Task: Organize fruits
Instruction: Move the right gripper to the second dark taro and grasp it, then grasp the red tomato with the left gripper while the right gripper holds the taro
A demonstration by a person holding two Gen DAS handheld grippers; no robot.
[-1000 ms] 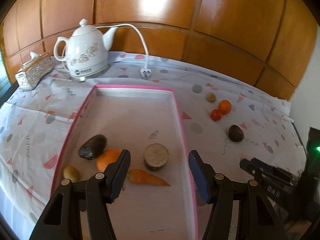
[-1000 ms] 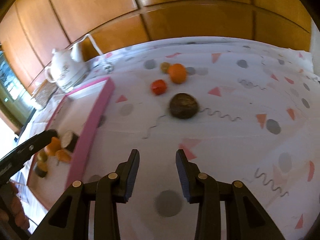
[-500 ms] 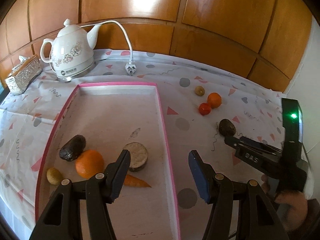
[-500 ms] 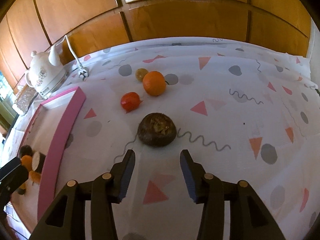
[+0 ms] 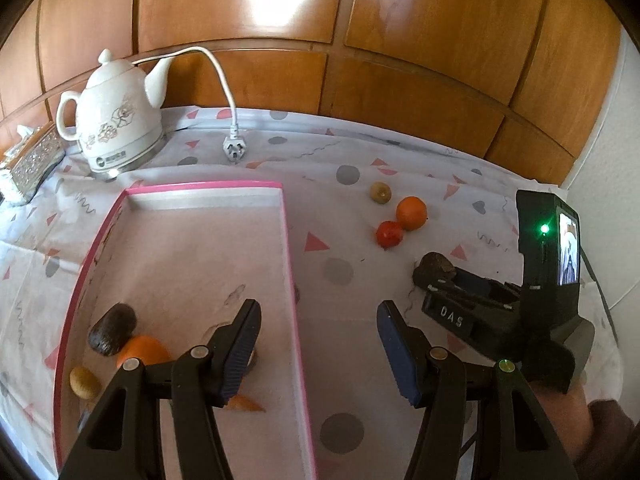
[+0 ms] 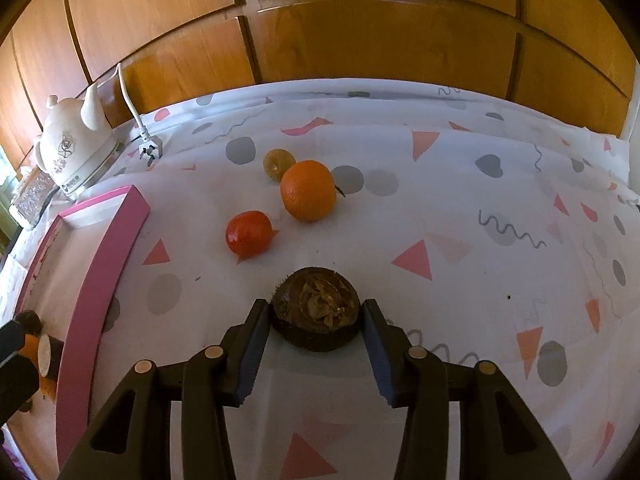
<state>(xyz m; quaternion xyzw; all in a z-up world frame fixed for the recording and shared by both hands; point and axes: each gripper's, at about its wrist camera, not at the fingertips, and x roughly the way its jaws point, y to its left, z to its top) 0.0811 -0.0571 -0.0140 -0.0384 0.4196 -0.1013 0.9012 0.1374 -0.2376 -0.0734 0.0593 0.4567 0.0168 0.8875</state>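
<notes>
- Since half a second ago the right gripper [image 6: 316, 344] has slid forward over the cloth, so the dark brown fruit [image 6: 316, 314] that lay ahead of its tips now sits between its jaws; they are spread just wider than the fruit, one at each side, not yet clenched on it
- Seen from the left wrist, the same brown fruit [image 5: 434, 266] lies on the table [image 5: 340, 280] right of the pink tray [image 5: 290, 264], with the right gripper's tips at it
- Left gripper [image 5: 318, 344] hangs over the tray's right wall, jaws released and holding nothing; its view has swung slightly toward the loose fruit
- Tray already holds a dark fruit [image 5: 112, 328], an orange [image 5: 142, 354], a small yellowish one [image 5: 84, 382] and a carrot [image 5: 246, 402]
- Left on the cloth: a red fruit [image 6: 249, 233], an orange fruit [image 6: 308, 190] and a small yellow-brown fruit [image 6: 279, 164], close together beyond the brown one
- Judgement: the approach looks finished; closing on the brown fruit comes next, then carrying it left over the tray wall; its rough, flattened top may let it tilt if squeezed off-centre
</notes>
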